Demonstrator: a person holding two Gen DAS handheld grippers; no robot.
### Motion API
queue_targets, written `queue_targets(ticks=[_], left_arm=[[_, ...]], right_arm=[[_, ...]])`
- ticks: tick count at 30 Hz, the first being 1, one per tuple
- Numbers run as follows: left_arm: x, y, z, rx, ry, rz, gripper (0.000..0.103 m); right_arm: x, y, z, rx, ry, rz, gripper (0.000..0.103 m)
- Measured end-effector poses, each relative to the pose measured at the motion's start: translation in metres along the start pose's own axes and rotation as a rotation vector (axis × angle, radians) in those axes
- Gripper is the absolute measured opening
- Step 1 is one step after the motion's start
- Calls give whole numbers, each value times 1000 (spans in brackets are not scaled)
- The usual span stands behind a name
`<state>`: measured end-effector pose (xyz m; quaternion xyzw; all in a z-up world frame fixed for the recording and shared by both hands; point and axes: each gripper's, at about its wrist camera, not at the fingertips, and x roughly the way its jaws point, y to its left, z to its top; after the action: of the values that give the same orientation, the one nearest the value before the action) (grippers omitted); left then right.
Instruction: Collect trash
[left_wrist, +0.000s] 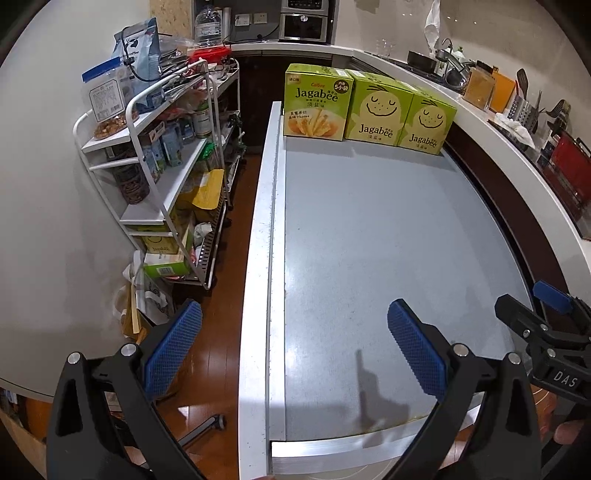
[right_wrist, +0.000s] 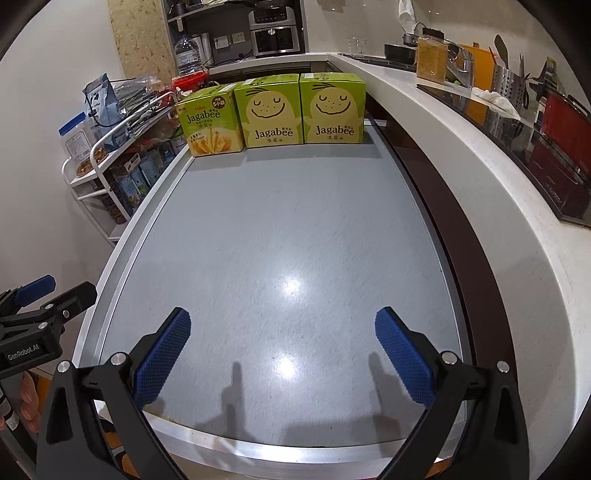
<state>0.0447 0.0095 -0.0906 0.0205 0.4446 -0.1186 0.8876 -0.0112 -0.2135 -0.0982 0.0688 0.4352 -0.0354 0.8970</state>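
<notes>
Three green Jagabee snack boxes stand in a row at the far end of the grey table (right_wrist: 280, 236): the left box (right_wrist: 212, 122), the middle box (right_wrist: 271, 110) and the right box (right_wrist: 334, 109). They also show in the left wrist view (left_wrist: 317, 103). My left gripper (left_wrist: 295, 343) is open and empty over the table's near left edge (left_wrist: 258, 295). My right gripper (right_wrist: 282, 350) is open and empty over the near end of the table. Each gripper shows at the edge of the other's view, the right gripper (left_wrist: 535, 314) and the left gripper (right_wrist: 48, 291).
A white wire shelf rack (left_wrist: 166, 177) full of food packs stands on the wooden floor left of the table. A white curved counter (right_wrist: 480, 177) with utensils, a jar and a red appliance runs along the right. An oven (right_wrist: 275, 37) sits at the back.
</notes>
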Motion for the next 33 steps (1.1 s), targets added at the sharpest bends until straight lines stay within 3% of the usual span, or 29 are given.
queue_targets(ticks=[8,17,33], left_arm=[[-4,-4,4,23,-16,73,101],[-5,-3,6,16,-15,26,101],[-12,-9,17,13,-66,38,101]], right_arm=[[0,-1,2,3,-1,-4,98],[-1,4,5,-9,-6,-2,98],[-6,3,13,0,-24,2,98]])
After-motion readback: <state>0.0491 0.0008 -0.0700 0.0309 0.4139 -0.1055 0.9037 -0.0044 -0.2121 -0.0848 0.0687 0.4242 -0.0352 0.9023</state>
